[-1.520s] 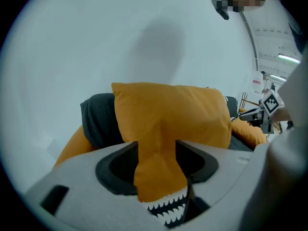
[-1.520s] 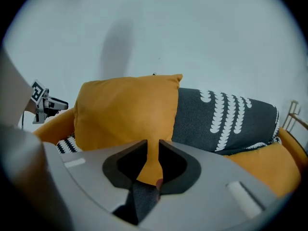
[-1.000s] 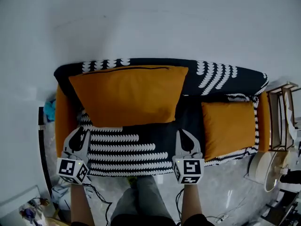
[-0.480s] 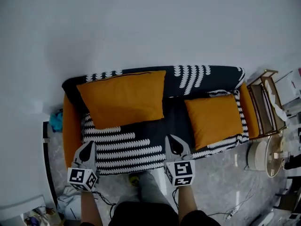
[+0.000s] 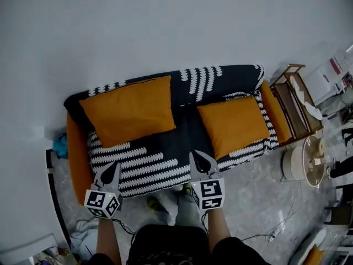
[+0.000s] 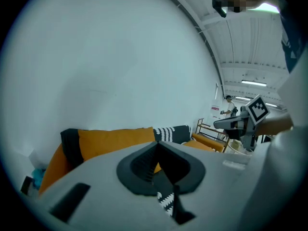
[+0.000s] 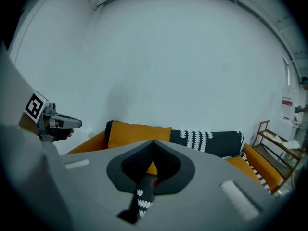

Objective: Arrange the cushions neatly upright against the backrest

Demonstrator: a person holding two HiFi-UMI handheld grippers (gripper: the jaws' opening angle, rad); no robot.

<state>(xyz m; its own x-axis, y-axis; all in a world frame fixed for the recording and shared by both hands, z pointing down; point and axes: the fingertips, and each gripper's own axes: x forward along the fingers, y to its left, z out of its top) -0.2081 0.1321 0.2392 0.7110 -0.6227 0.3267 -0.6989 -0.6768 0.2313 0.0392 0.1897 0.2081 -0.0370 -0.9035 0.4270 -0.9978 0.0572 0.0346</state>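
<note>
**Step: large cushion up, small cushion still to set.**
Large cushion (image 5: 128, 110) leans upright on the backrest (image 5: 220, 80). Small cushion (image 5: 233, 125) appears to lie flat on the seat at the sofa's right end. Left gripper (image 5: 113, 167) and right gripper (image 5: 198, 158) hover at the seat's front edge, jaws closed on nothing. Next move, as judged: open, reach right, take the small cushion's edge, stand it up.

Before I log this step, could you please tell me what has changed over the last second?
The person backed away from the sofa, drawing both grippers back toward its front edge. The left gripper went from slightly open to shut, empty; the right gripper stayed shut. The left cushion and right cushion did not move.
</note>
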